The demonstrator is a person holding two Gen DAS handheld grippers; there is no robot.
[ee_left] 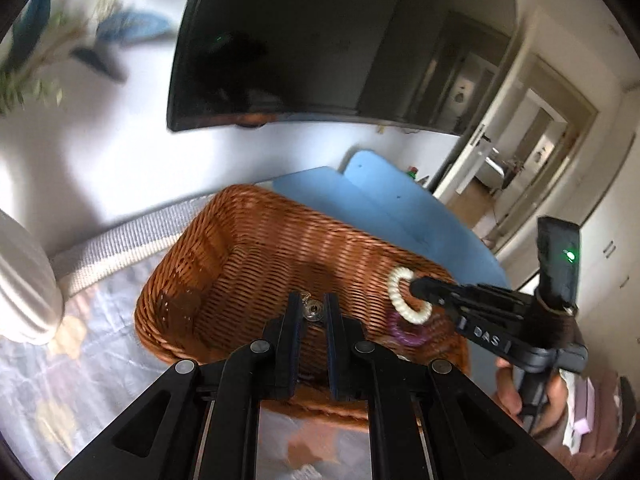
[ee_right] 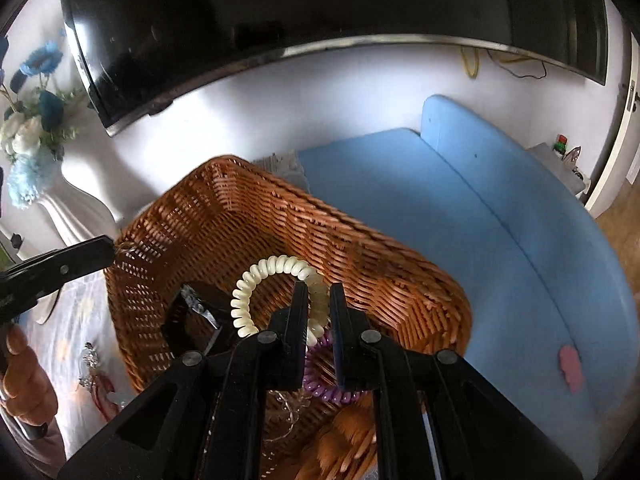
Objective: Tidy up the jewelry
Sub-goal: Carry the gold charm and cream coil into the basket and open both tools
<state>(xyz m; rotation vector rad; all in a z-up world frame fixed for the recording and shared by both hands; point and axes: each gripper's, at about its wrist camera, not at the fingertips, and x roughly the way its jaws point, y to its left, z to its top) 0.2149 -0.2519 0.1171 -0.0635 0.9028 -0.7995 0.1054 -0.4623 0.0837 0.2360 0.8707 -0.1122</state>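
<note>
**Both tools over the wicker basket, each with a piece between its fingers**

A brown wicker basket (ee_left: 248,264) fills the middle of both views and sits on a pale patterned cloth (ee_left: 80,360). In the left wrist view, the left tool (ee_left: 313,308) reaches over the basket's near rim at lower centre, its fingers narrowly parted around a small silvery metal piece (ee_left: 313,309) pinched at the tips. To the right in that frame, the right tool (ee_left: 420,289) comes in from the lower right edge, with a cream coil bracelet (ee_left: 408,295) hanging from its tip above the basket's right side.

In the right wrist view, the right tool (ee_right: 319,312) stands at lower centre, fingers close together on one side of the cream coil bracelet (ee_right: 276,276), whose loop arcs up and to the left. Beneath it, inside the basket (ee_right: 380,264), lies a purple coil bracelet (ee_right: 320,384), partly hidden by the fingers. A black open box (ee_right: 196,316) with something sparkly in it sits in the basket at centre left, and thin chain shows on the basket floor lower down.

Around them: a dark television screen (ee_right: 280,8) across the top, a blue sofa (ee_right: 500,240) at right, a white vase of blue and white flowers (ee_right: 36,140) at upper left, and loose jewellery (ee_right: 94,372) on the cloth at lower left.
</note>
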